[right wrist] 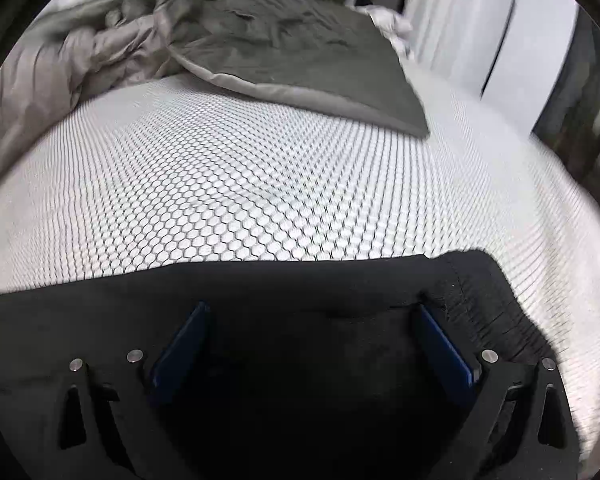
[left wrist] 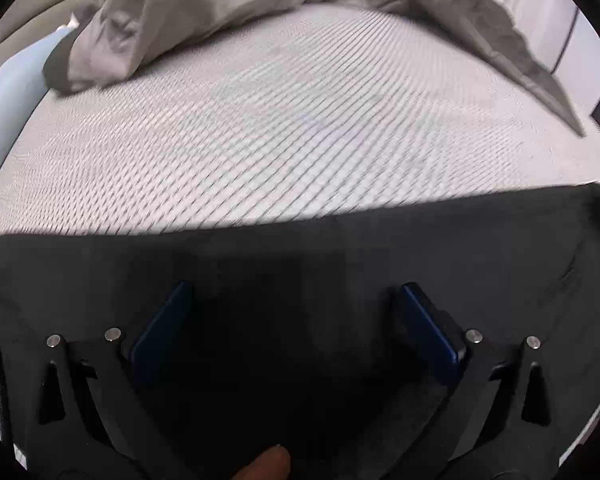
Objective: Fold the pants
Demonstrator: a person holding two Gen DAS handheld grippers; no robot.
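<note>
both claws spread wide, low over black pants.

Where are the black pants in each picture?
Left wrist view: pants fill the bottom, under the open left hand-held gripper.
Right wrist view: pants fill the bottom; the gathered waistband is lower right.
Shared landmark: grey blanket at the top.

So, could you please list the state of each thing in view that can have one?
Left gripper: open, over the black cloth.
Right gripper: open, beside the gathered waistband.
Black pants: spread flat on the mattress, waistband showing.
Grey duvet: crumpled at the far end.
Mattress: bare, hexagon-patterned cover.
</note>
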